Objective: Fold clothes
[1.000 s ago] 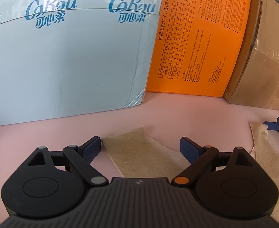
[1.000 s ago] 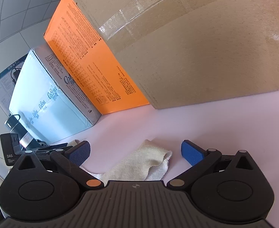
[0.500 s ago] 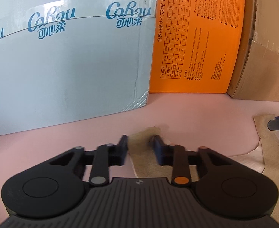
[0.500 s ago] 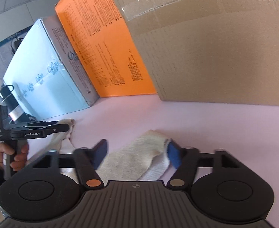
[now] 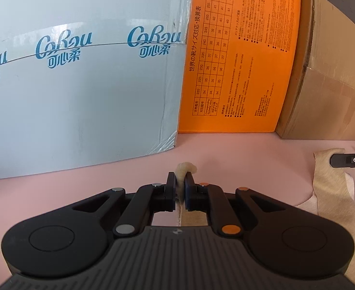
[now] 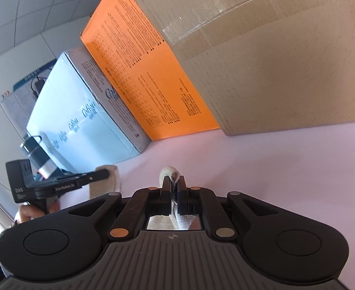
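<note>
A cream knit garment (image 5: pixel 327 193) lies on the pink table (image 5: pixel 237 159). In the left wrist view my left gripper (image 5: pixel 180 181) is shut on a pinched-up fold of the garment, and a small tuft pokes out past the pads. My right gripper (image 6: pixel 175 183) is closing the last bit, with its pads pressing a fold of the same cream cloth (image 6: pixel 167 170). The right wrist view also shows the left gripper (image 6: pixel 102 175) at the left, held by a hand (image 6: pixel 32 211), with cloth bunched at its tip. The garment's middle is hidden beneath both gripper bodies.
Three boxes stand in a row along the table's back: a pale blue box (image 5: pixel 80 96), an orange box (image 5: pixel 237 72) and a brown cardboard box (image 5: pixel 327 84). They stand close ahead of both grippers. The right gripper's black finger (image 5: pixel 346 160) shows at the right edge.
Both grippers went from wide open over the flat cloth to shut, each bunching a fold between its pads. The left gripper has also slid across the table.
</note>
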### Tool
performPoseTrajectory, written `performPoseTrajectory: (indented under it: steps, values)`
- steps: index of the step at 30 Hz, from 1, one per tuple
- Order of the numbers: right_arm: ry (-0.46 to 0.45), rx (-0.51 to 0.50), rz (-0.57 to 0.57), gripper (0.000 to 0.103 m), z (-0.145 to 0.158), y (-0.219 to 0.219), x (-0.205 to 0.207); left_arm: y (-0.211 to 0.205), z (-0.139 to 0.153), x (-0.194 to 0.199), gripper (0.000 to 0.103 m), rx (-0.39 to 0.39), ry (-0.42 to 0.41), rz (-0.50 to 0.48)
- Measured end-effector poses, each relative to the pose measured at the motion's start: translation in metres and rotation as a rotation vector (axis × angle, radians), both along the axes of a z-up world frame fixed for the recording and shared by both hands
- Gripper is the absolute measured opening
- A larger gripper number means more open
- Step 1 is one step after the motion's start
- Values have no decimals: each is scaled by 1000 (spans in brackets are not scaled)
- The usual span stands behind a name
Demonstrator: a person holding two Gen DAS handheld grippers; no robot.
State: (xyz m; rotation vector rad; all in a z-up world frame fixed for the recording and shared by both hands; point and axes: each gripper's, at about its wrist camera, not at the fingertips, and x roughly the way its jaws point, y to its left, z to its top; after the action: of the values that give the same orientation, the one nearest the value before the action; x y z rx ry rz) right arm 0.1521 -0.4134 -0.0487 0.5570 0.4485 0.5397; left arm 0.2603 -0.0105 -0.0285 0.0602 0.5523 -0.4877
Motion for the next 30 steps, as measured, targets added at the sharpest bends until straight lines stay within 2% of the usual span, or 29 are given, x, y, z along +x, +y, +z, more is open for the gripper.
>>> performPoseTrajectory:
  steps: [3, 7, 13, 15, 23, 27, 30]
  values:
    - [3, 29, 2, 4, 4, 2, -1, -11, 2, -10, 6, 11, 3, 6]
    - [3, 21, 20, 4, 14, 7, -12, -27, 8, -34, 5, 75, -36, 14]
    - [-33, 68, 30, 4, 34, 7, -50, -31, 27, -94, 5, 89, -95, 11]
    - [-49, 79, 40, 4, 42, 9, -67, -23, 33, -113, 5, 87, -121, 0]
    - [-124, 72, 118, 4, 74, 22, -147, -36, 48, -213, 6, 59, -204, -43]
    - [-147, 41, 178, 4, 77, 35, -193, -34, 34, -263, 6, 99, -216, -87]
    - [-143, 6, 235, 4, 67, 47, -227, -35, 22, -295, 6, 153, -202, -123]
